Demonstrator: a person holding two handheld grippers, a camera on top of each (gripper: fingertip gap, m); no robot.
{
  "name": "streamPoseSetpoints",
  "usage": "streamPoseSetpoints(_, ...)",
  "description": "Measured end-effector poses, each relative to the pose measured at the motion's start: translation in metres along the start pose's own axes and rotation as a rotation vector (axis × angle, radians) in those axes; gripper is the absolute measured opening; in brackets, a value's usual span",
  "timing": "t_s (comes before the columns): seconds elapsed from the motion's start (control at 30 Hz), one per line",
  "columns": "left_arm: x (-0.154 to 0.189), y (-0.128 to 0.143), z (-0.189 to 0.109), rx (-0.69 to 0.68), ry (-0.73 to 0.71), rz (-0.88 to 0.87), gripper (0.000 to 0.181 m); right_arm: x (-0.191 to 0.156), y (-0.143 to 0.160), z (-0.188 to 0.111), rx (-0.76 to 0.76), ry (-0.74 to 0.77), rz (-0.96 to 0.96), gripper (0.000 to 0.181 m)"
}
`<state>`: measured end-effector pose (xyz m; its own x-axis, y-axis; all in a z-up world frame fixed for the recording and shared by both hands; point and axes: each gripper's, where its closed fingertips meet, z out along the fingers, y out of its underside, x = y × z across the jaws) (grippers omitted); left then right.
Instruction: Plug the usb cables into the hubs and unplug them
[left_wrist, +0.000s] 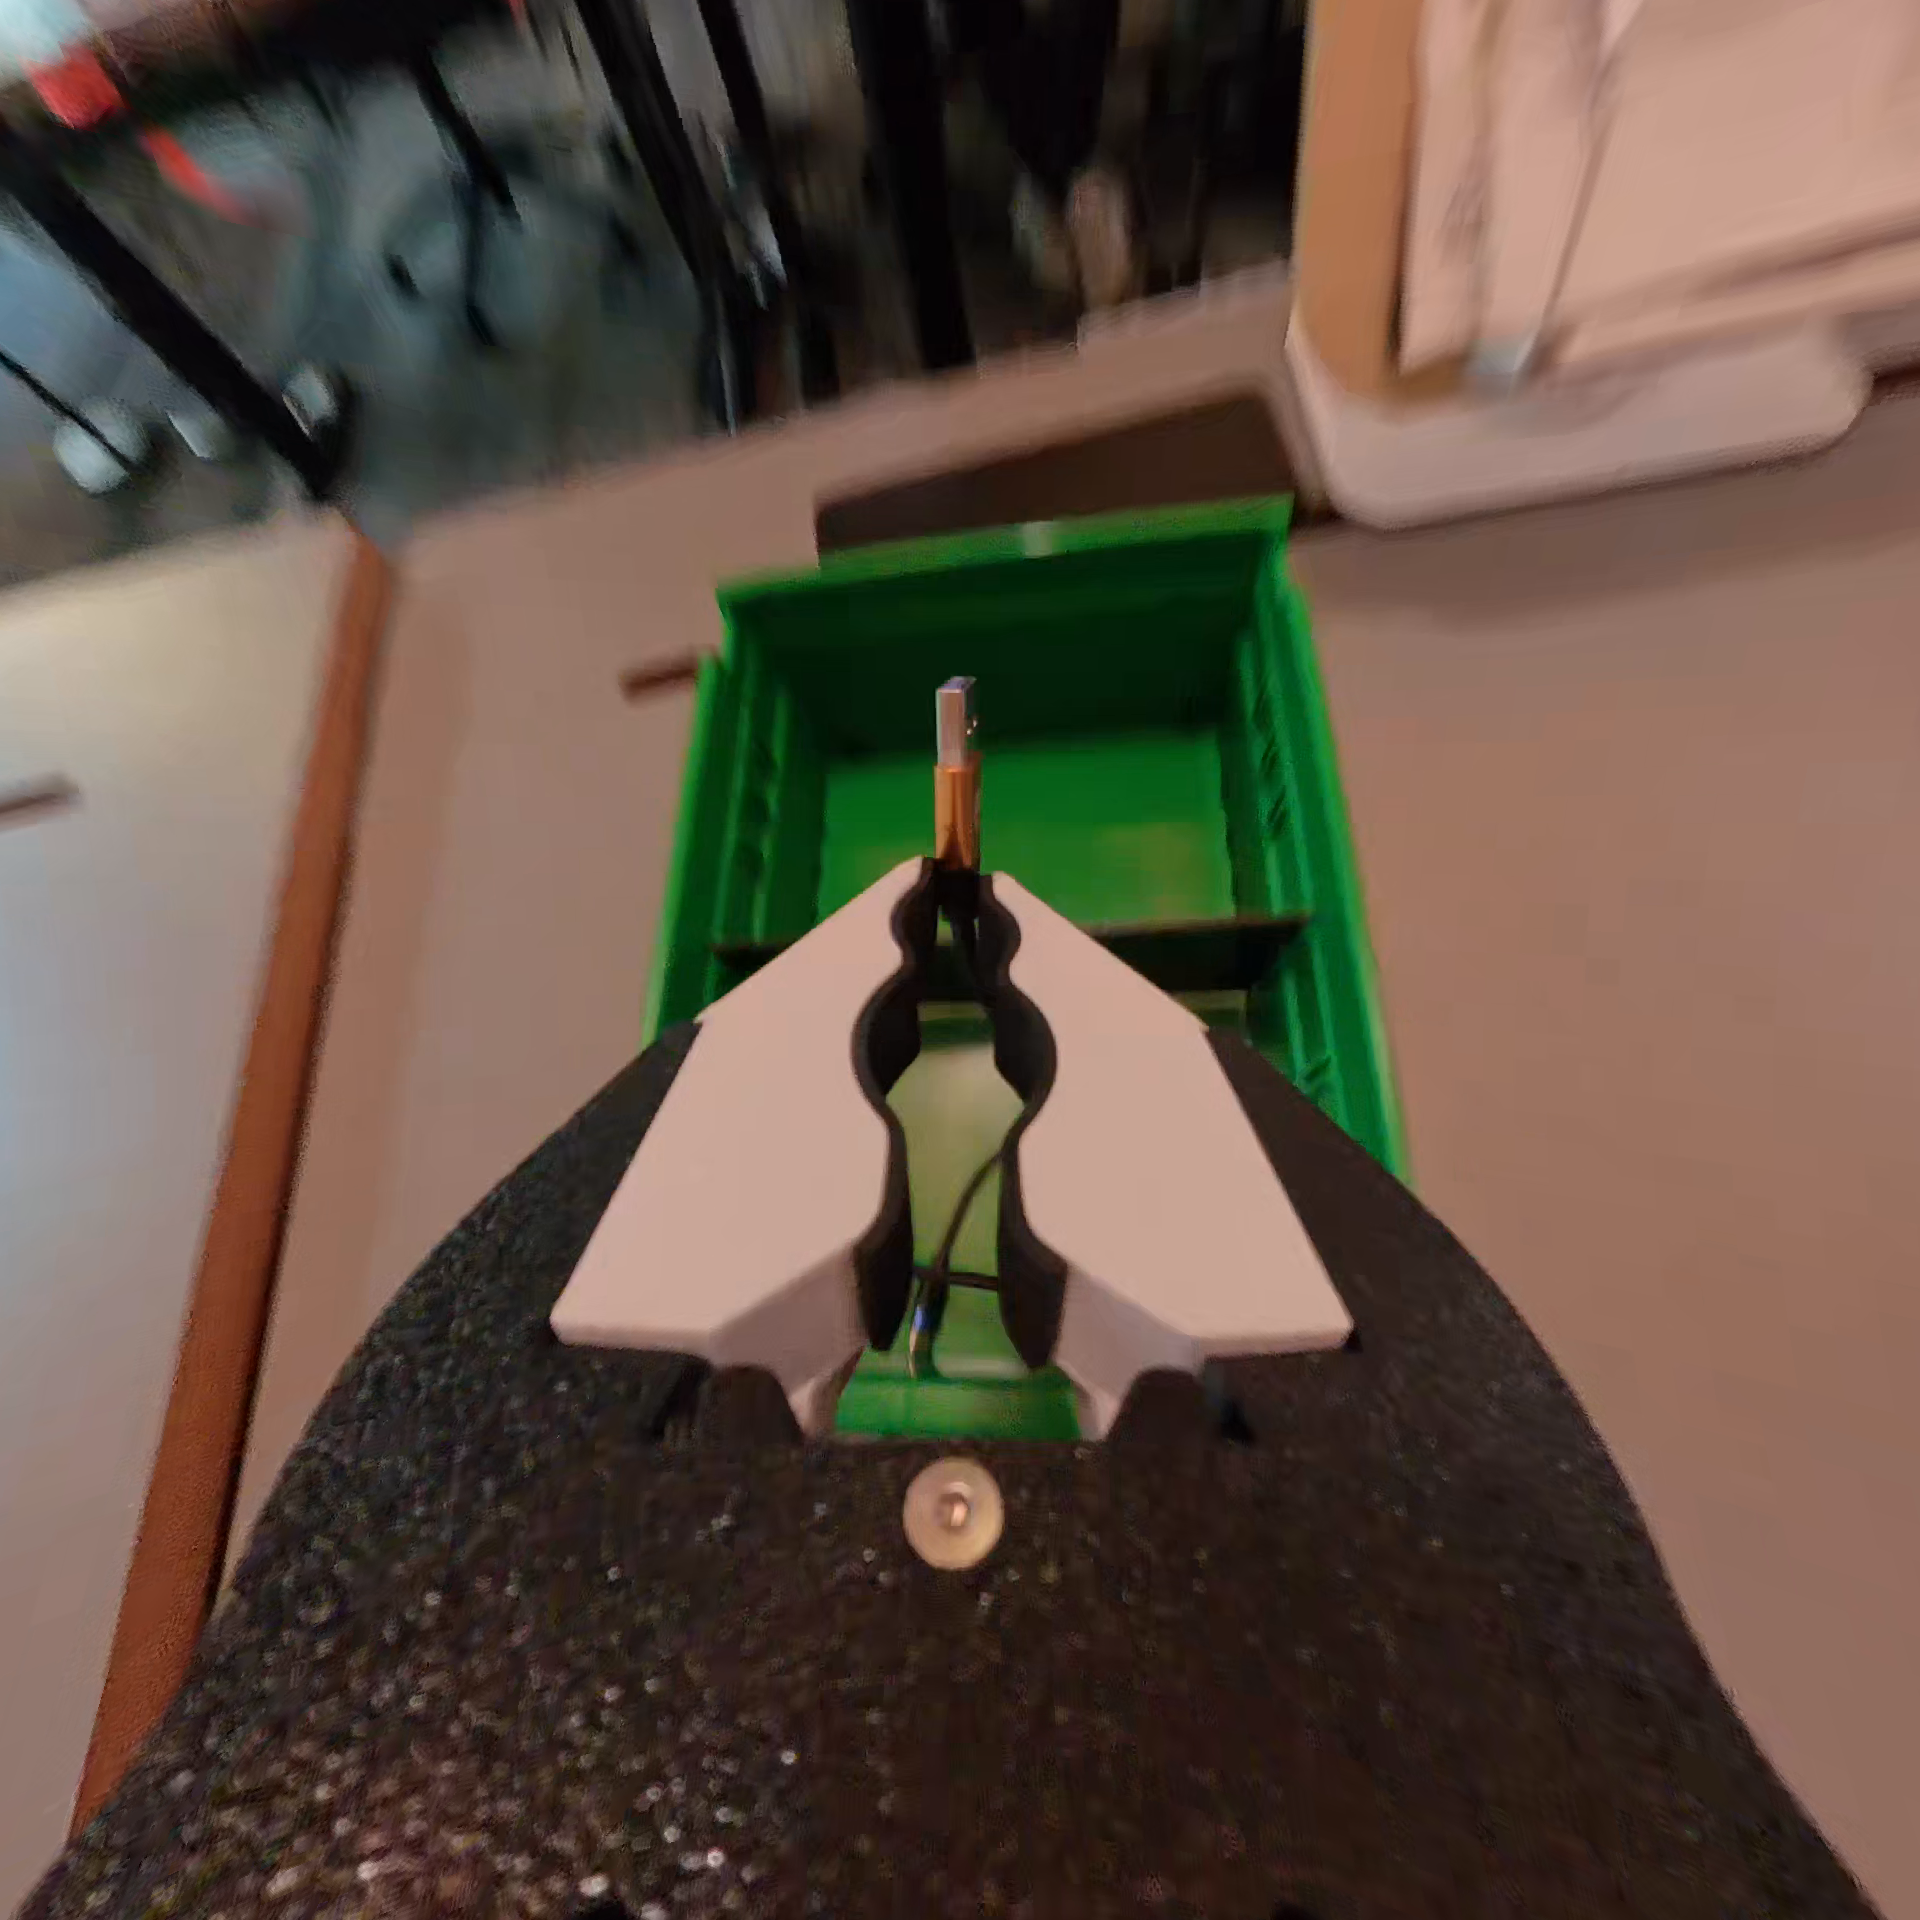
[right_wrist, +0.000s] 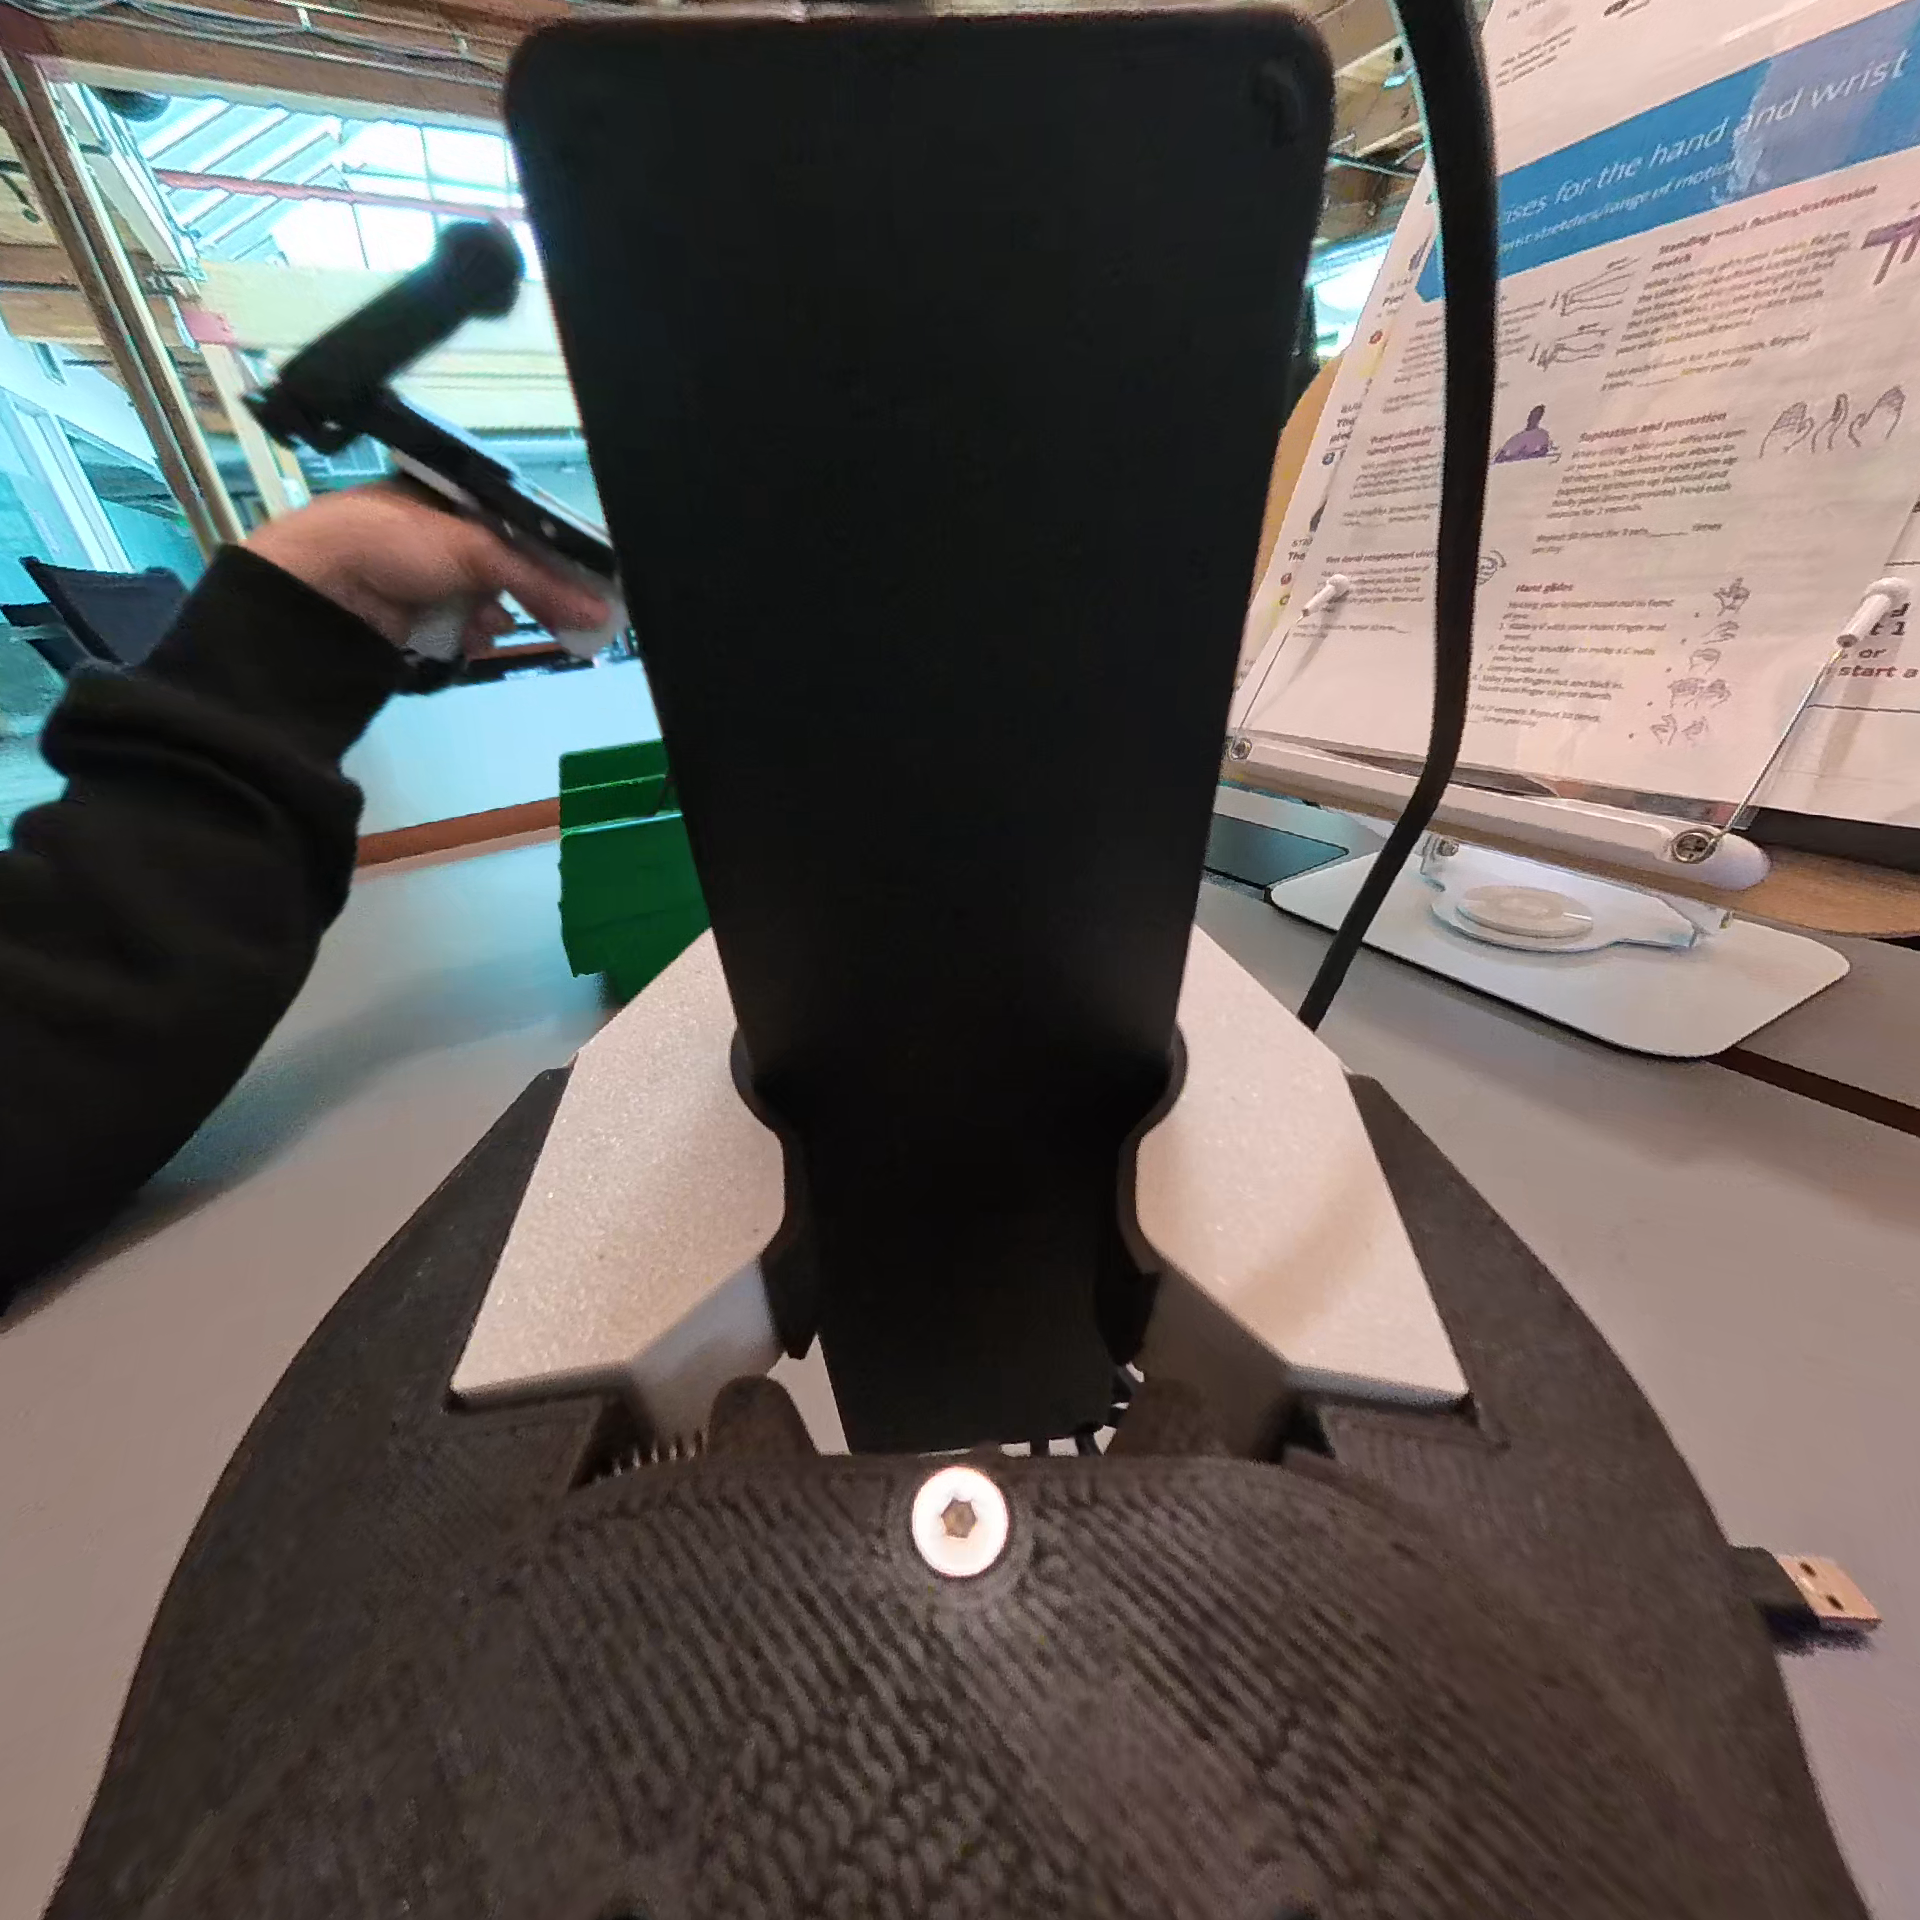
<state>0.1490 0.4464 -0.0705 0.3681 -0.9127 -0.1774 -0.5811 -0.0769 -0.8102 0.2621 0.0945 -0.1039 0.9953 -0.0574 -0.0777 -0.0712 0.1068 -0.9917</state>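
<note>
In the left wrist view my left gripper (left_wrist: 956, 878) is shut on a USB cable plug (left_wrist: 956, 769) with a gold collar and a silver tip. The plug points forward over the green bin (left_wrist: 1340, 831); its thin black cable hangs down between the fingers. In the right wrist view my right gripper (right_wrist: 961, 1049) is shut on a flat black hub (right_wrist: 925, 520) that stands upright and fills the middle of the view. A thick black cable (right_wrist: 1455, 520) runs from the hub's top down to the table. The left gripper (right_wrist: 436, 416) shows far left, held by a hand.
A white document stand (right_wrist: 1558, 966) with a printed sheet stands at the right on the grey table. Another USB plug (right_wrist: 1818, 1605) lies near my right gripper's lower right edge. The green bin (right_wrist: 623, 862) shows behind the hub. A sleeved arm (right_wrist: 156, 883) crosses the left.
</note>
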Motion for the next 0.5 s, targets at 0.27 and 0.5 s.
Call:
streamPoseSetpoints(0.27,0.076,-0.11,-0.16,0.779,0.17,0.138,0.004,0.003,-0.007,-0.007,0.025,-0.013,0.016,0.063)
streamPoseSetpoints(0.5,0.207,-0.076,-0.138,0.526,0.868,0.287,0.004,0.012,-0.013,-0.017,0.057,-0.007,0.031,0.063)
